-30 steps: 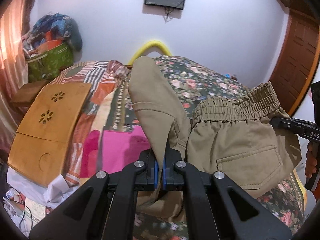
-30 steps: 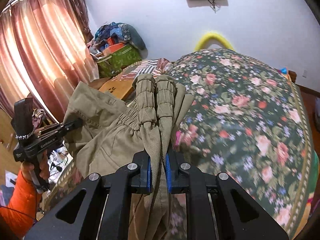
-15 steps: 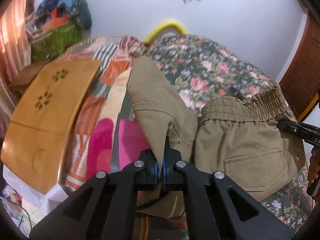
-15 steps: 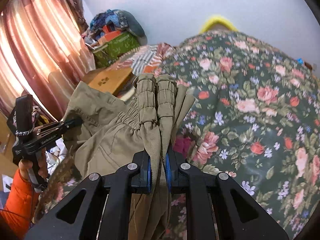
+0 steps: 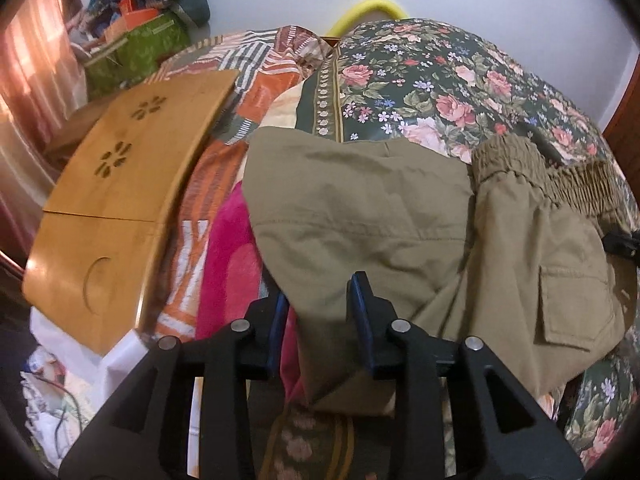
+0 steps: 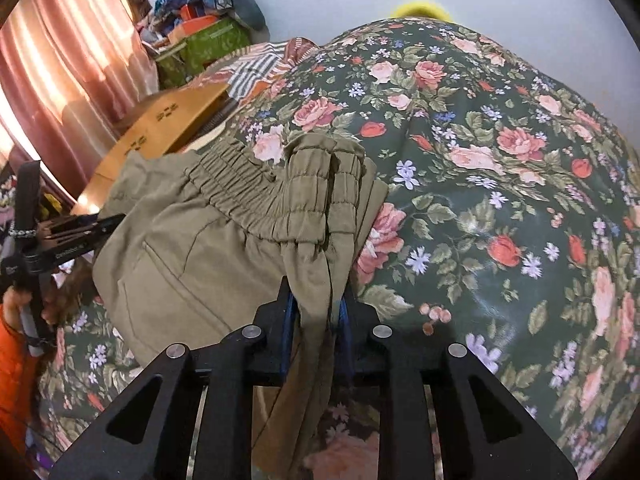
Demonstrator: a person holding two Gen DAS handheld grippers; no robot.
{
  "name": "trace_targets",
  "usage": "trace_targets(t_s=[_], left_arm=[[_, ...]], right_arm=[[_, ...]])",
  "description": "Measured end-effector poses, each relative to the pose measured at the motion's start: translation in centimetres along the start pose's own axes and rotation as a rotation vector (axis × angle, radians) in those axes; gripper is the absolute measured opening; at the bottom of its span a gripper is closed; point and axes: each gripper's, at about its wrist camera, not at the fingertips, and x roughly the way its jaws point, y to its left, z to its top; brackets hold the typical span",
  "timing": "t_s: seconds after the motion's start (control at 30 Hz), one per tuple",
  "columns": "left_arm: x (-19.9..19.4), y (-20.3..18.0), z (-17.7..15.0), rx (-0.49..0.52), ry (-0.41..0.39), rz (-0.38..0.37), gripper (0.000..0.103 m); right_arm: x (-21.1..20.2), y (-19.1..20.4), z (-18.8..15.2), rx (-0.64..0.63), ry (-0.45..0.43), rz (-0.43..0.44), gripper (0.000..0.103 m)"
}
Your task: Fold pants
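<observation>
Olive khaki pants (image 5: 400, 216) lie folded on the floral bedspread (image 5: 440, 80), elastic waistband (image 5: 560, 176) to the right, a flap pocket at lower right. My left gripper (image 5: 318, 300) has its jaws parted around the pants' near edge, and the fabric lies loose between them. In the right wrist view the pants (image 6: 192, 248) spread to the left. My right gripper (image 6: 316, 304) is shut on a bunch of the waistband (image 6: 320, 184). The left gripper (image 6: 80, 236) shows at the left edge there.
A wooden lap desk (image 5: 116, 196) lies left of the pants on a striped and pink blanket (image 5: 228, 264). Bags and bedding (image 5: 148, 20) pile against the wall. Curtains (image 6: 60, 68) hang at left. A wooden door (image 5: 628, 112) stands at right.
Both grippers lowered the pants onto the bed. My left gripper's jaws opened and the pant leg now lies flat. The right gripper still pinches the waistband.
</observation>
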Motion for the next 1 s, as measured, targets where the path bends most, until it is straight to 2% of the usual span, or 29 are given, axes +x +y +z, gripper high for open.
trace_targets(t_s=[0.17,0.33,0.5,0.6,0.83,1.0], left_arm=[[-3.4,-1.2,-1.0,0.011,-0.035,0.021,0.032],[-9.0,-3.2,-1.4,0.019,-0.11,0.0,0.033],[-17.2,-6.0,-2.1,0.037,-0.254,-0.051,0.044],[-22.3,-7.6,-3.1,0.042,-0.346,-0.082,0.055],[-33.9,-11.6,-7.5,0.08,-0.558,-0.137,0.064],[-39.9,-12.8,-10.8,0.069,-0.66,-0.179,0.069]], right_arm=[[-2.6,0.7,-0.5,-0.003,-0.03,-0.028,0.024],[-7.8,2.2,-1.2,-0.03,-0.116,-0.039,0.024],[-14.8,4.4,-2.4,-0.054,-0.239,-0.029,0.024],[-19.2,6.0,-3.6,-0.073,-0.331,-0.028,0.024],[-28.5,9.3,-7.5,-0.109,-0.519,-0.005,0.024],[-34.4,10.9,-10.9,-0.113,-0.662,-0.004,0.024]])
